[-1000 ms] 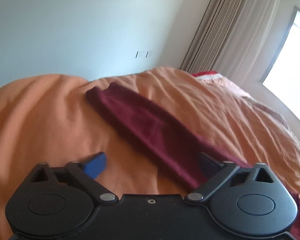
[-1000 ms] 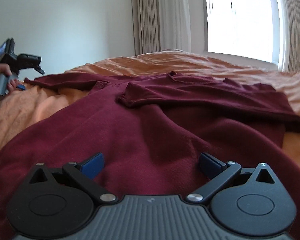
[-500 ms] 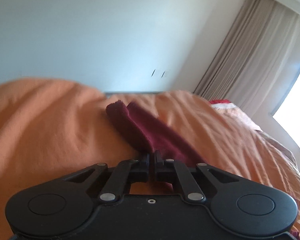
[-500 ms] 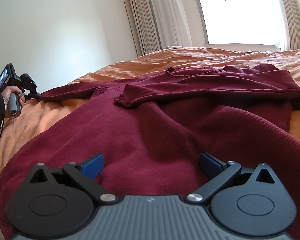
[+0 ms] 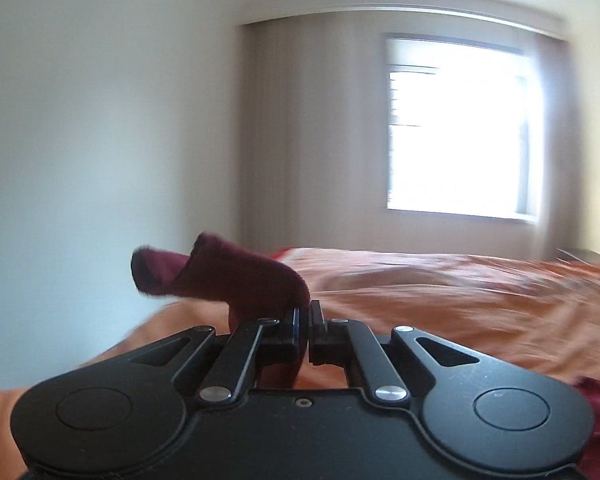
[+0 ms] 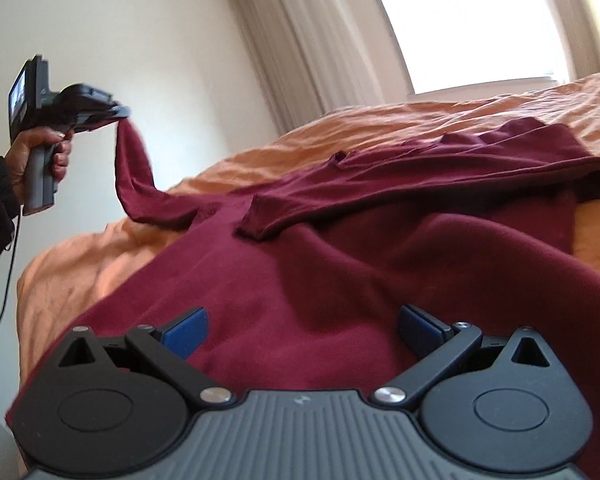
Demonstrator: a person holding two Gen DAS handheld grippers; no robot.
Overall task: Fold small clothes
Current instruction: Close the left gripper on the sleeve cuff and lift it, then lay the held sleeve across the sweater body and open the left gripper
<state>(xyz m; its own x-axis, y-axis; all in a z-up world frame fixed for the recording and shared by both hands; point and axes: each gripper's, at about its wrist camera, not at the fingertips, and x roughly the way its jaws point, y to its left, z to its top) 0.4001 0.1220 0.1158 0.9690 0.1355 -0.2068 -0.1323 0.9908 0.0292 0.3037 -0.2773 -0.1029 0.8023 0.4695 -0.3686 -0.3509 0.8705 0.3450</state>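
maroon sweater (image 6: 340, 280) spread on an orange bedcover (image 6: 100, 248), filling the centre of the right wrist view. its right sleeve (image 6: 440, 176) already lies folded across the chest, cuff toward 9 o'clock. left gripper (image 5: 309, 322): jaws together, clamped on the left sleeve (image 5: 236, 276) near its cuff; in the right wrist view that sleeve hangs from the raised tool at 10 o'clock, clear of the bed, held by a hand (image 6: 40, 156). right gripper (image 6: 302, 330): blue pads (image 6: 186, 330) apart, holding nothing, poised low over the hem at 6 o'clock. judged progress: one sleeve fold done, the second under way; the lifted sleeve is not yet laid across the body, and the body folds remain.
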